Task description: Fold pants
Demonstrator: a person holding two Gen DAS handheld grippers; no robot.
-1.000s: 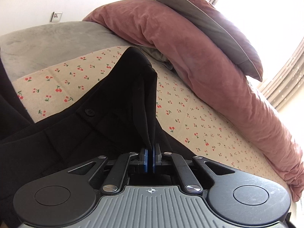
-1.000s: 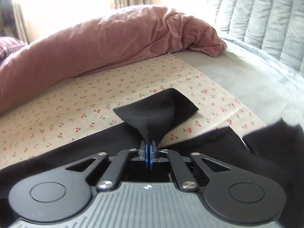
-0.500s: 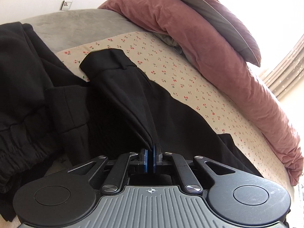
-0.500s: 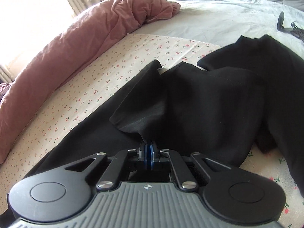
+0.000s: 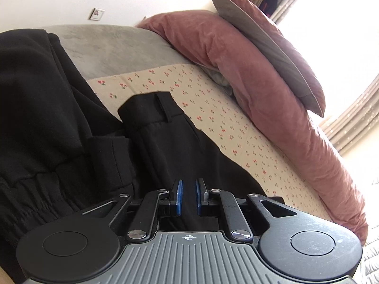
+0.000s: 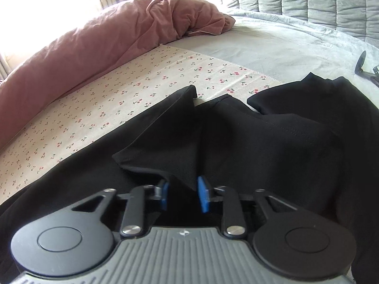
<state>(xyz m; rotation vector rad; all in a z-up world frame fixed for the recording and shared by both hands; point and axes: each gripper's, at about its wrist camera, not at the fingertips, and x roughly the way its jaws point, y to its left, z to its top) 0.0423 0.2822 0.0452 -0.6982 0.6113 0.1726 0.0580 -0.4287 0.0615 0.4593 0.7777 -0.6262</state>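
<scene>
Both grippers have jaws apart, nothing clamped: left gripper (image 5: 188, 195), right gripper (image 6: 182, 195). Black pants (image 5: 170, 146) lie just ahead of both, waistband end beyond the left jaws, hem corner (image 6: 165, 142) draped at the right jaws. Judged: one lengthwise fold laid down; next calls for regripping to fold across. Farther out, cherry-print sheet (image 6: 99, 108), pink duvet (image 5: 272, 90), grey pillow (image 5: 272, 45), other black garments (image 5: 35, 94) left.

The left hand-held gripper (image 5: 188, 196) sits low, its blue pads parted with a narrow gap. The right hand-held gripper (image 6: 182, 195) is parted wider.
</scene>
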